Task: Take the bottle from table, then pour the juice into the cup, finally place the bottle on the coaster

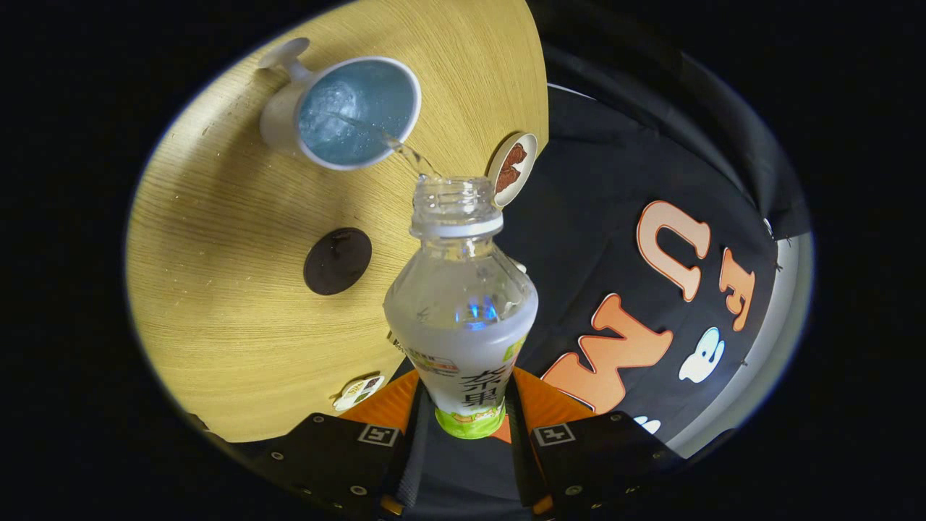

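Gripper (463, 427) clamping bottle (461, 318), label seemingly Chinese.

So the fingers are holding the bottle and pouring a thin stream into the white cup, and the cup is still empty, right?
Not quite. The gripper view shows the fingers clamped on the bottle and a thin stream running into the white cup, but the cup is not empty: it already holds liquid.

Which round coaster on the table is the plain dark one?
The dark coaster, lying left of the bottle the jaws grip, below the cup. The coaster by the bottle's mouth is pale with a brown picture.
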Available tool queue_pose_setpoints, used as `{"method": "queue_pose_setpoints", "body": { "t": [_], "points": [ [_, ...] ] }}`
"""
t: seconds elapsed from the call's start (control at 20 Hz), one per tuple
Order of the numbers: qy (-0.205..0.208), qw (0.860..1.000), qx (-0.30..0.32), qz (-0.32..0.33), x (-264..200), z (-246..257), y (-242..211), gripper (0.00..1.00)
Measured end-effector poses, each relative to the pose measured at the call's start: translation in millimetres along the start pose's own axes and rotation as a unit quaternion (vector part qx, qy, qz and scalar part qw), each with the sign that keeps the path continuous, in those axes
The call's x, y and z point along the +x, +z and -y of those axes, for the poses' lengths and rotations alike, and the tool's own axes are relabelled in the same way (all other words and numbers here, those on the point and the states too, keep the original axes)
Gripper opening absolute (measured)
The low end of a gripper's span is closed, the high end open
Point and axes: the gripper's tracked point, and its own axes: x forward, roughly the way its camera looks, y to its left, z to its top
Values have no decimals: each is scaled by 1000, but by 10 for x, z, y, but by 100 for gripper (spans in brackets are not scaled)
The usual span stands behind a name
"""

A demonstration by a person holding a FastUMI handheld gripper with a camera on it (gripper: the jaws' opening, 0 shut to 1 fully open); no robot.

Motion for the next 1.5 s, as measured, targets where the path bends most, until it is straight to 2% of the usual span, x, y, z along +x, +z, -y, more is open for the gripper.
{"method": "queue_pose_setpoints", "body": {
  "t": [1.05,1.5],
  "points": [
    [-16,999,-49,12,15,195,69,53],
    [-6,999,-33,30,15,116,156,53]
  ]
}}
